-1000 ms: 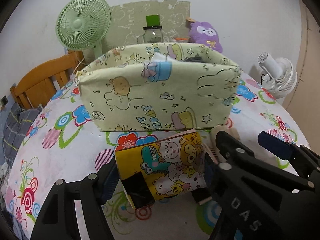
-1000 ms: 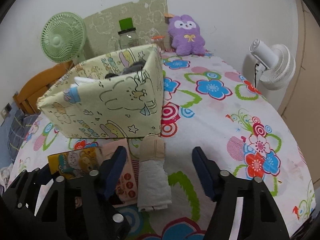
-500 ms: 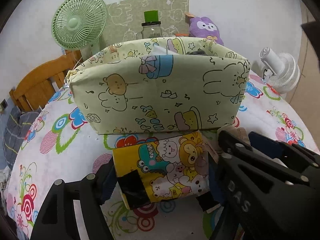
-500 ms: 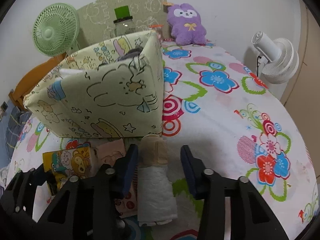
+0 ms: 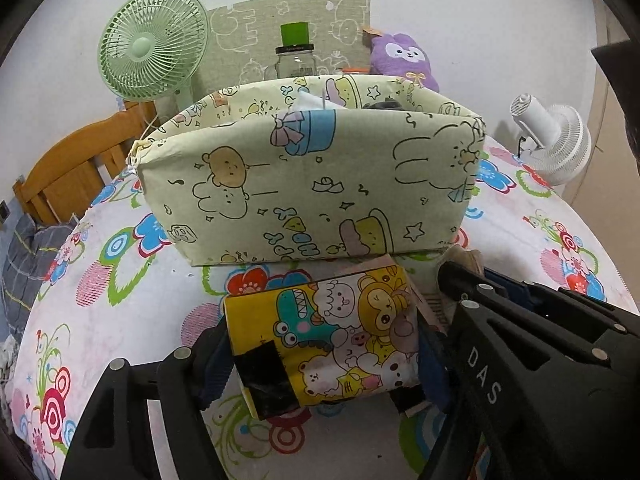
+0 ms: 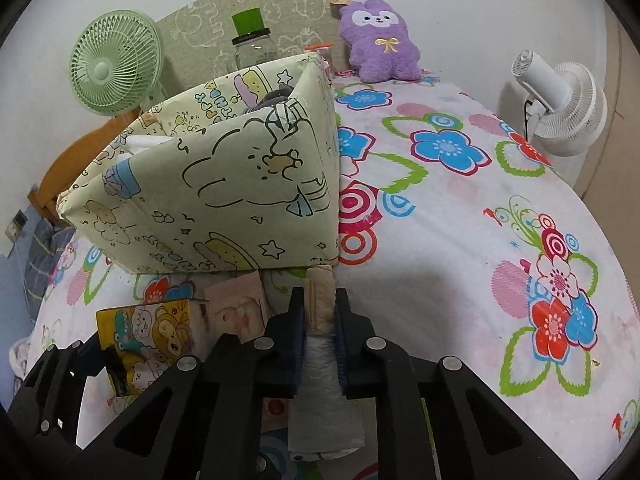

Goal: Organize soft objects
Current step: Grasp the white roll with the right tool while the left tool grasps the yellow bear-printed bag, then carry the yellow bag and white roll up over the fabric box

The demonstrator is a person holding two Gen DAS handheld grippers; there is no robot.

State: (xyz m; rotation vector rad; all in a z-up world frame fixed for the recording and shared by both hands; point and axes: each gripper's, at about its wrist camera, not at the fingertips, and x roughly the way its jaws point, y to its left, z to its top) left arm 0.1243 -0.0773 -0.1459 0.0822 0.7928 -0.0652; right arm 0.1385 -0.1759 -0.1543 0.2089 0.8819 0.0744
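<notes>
A pale green cartoon-print fabric bin (image 5: 308, 176) stands on the flowered tablecloth, also in the right wrist view (image 6: 216, 200), with soft items inside. My left gripper (image 5: 320, 356) is shut on a yellow cartoon tissue pack (image 5: 332, 336) just in front of the bin. My right gripper (image 6: 319, 320) is shut on a rolled white and beige cloth (image 6: 320, 300) beside the bin's near corner. A pink tissue pack (image 6: 238, 308) lies between the two.
A green fan (image 5: 154, 46), a jar with a green lid (image 5: 295, 56) and a purple plush (image 6: 380, 40) stand behind the bin. A white fan (image 6: 560, 108) sits at the right edge. A wooden chair (image 5: 72, 168) is at the left.
My right gripper's fingers closed from wide open onto the rolled cloth. My left gripper moved slightly nearer the bin, still holding the yellow pack.
</notes>
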